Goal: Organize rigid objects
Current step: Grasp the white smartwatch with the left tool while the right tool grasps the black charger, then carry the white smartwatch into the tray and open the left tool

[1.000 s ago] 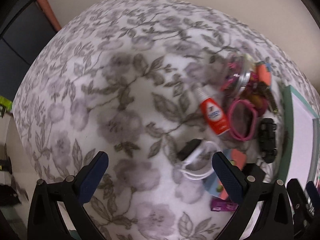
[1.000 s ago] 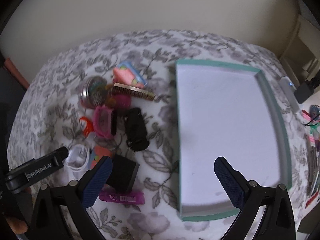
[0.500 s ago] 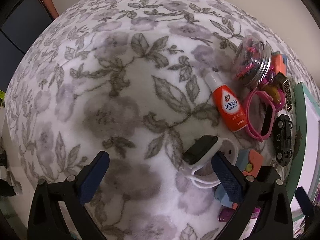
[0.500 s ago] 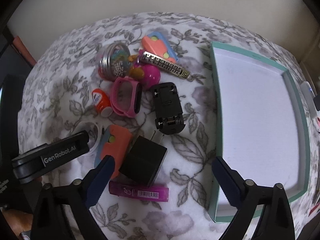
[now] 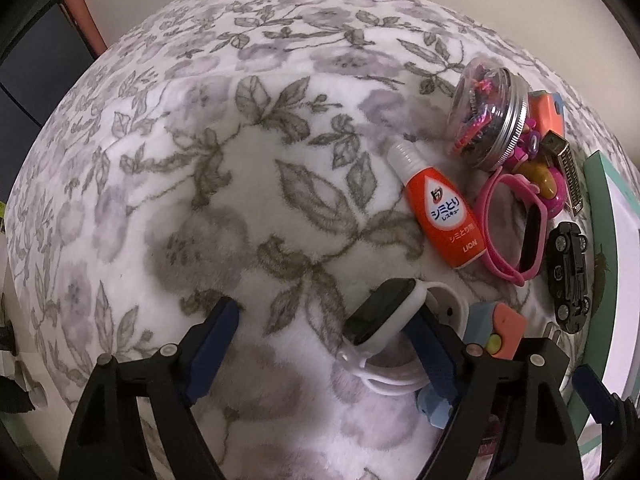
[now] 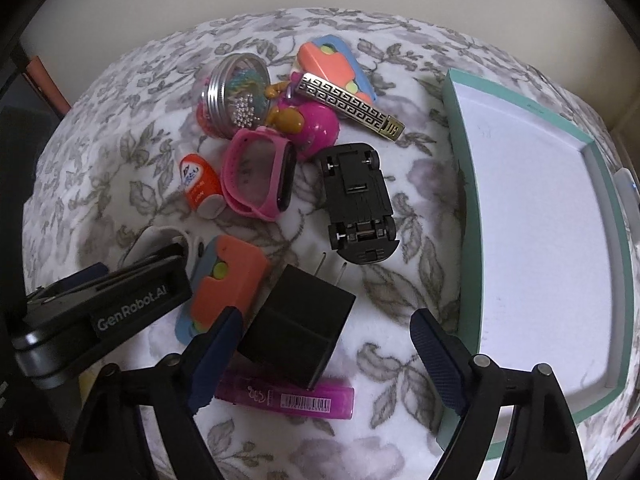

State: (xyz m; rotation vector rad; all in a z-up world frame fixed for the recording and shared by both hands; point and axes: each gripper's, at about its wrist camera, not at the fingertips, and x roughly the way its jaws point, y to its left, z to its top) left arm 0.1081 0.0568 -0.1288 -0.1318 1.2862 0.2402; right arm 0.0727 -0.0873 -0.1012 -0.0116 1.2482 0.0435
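My left gripper [image 5: 322, 316] points down at a flowered blanket [image 5: 240, 200] with its jaws closing. A white smartwatch [image 5: 380, 312] with a black face lies between them, against the right finger; the left pad is still apart from it. My right gripper [image 6: 324, 320] is also closing, over a black charger plug [image 6: 300, 328] that sits beside its left finger and well clear of the right one. Further up lie an orange bottle [image 6: 198, 184], a pink watch [image 6: 260, 172], a bead jar [image 6: 236, 92] and an upturned black toy car [image 6: 360, 204].
A teal-rimmed white tray [image 6: 464, 200] lies right of the pile. A purple tube [image 6: 288, 396] lies under the plug and an orange-and-blue toy [image 6: 224, 280] beside it. A gold bar [image 6: 348, 104], a pink ball toy [image 6: 316, 124] and a second orange toy [image 6: 332, 64] lie at the back.
Both grippers have come down closer to the pile and their jaws have narrowed. The right one has shifted left from over the tray to over the black plug.
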